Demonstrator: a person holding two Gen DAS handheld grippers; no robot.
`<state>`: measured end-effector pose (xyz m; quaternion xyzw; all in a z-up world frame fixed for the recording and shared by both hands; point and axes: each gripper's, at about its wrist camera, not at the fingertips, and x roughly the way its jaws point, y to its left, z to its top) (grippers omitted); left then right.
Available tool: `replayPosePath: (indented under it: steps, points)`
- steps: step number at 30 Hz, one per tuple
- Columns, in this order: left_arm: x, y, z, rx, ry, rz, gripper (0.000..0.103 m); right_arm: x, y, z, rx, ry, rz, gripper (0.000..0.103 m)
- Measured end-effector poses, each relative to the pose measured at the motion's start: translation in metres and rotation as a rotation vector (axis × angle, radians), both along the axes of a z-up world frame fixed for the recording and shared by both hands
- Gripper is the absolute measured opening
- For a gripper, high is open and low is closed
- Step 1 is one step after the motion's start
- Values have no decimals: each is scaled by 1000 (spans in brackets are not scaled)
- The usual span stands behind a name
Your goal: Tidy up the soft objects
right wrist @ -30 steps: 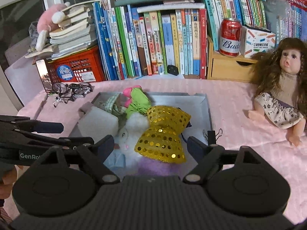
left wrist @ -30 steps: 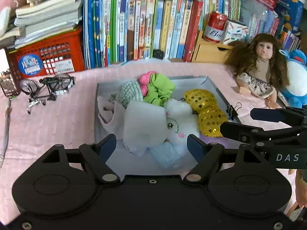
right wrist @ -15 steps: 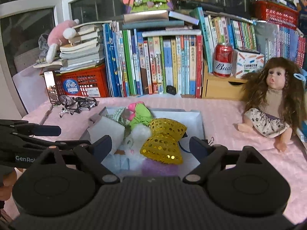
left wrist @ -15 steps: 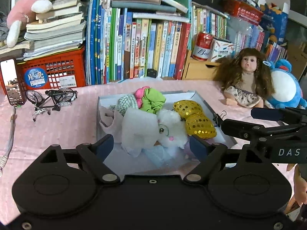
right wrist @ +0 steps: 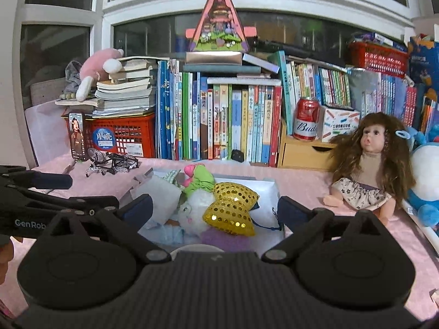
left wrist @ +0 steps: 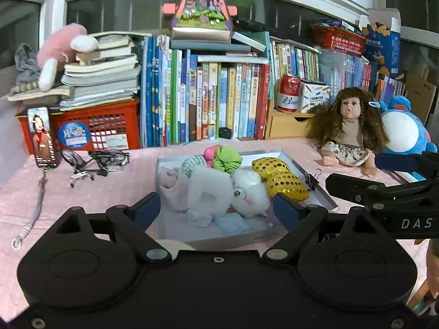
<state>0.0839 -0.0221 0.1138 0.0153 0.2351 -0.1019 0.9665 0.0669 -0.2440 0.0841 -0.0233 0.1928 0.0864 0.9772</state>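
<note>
A shallow grey tray [left wrist: 315,185] [right wrist: 270,185] on the pink tablecloth holds several soft things: a white plush animal [left wrist: 248,192] [right wrist: 193,209], a gold sequin bow [left wrist: 279,176] [right wrist: 231,209], a green and pink cloth bundle [left wrist: 223,159] [right wrist: 199,178], a pale grey cloth [left wrist: 203,189] [right wrist: 159,193] and a light blue cloth [left wrist: 236,223]. My left gripper [left wrist: 216,211] is open and empty, held back from the tray's near edge. My right gripper [right wrist: 214,212] is open and empty, also short of the tray.
A doll [left wrist: 348,128] [right wrist: 369,161] and a blue plush [left wrist: 406,128] sit at the right. A toy bicycle [left wrist: 96,161] and a phone [left wrist: 42,137] are at the left. Books, a red crate [left wrist: 104,128] and a can [left wrist: 288,93] line the back.
Both grippers have pulled back and risen, so the tray looks smaller and more of the shelf shows. The soft things in the tray have not moved.
</note>
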Motion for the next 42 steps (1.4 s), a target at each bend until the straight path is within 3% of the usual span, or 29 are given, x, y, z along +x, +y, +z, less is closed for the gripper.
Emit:
replayPosePath:
  steps: [12, 18, 23, 27, 31, 42]
  points:
    - [-41, 14, -24, -21, -38, 44, 89, -35, 11, -21, -1, -81, -2, 103]
    - [-61, 17, -46, -59, 0, 48, 91, -58, 11, -40, 11, -127, -2, 103]
    - [-81, 15, -66, 2, -42, 111, 94, -70, 10, -62, 10, -112, -11, 103]
    - [-94, 17, -73, -2, -54, 101, 94, -80, 8, -75, -1, -130, -19, 103]
    - [-101, 21, -81, 2, -52, 124, 95, -81, 10, -85, -21, -96, -19, 103]
    - [-90, 35, -124, -2, 87, 221, 95, -74, 19, -119, -31, 21, -45, 103]
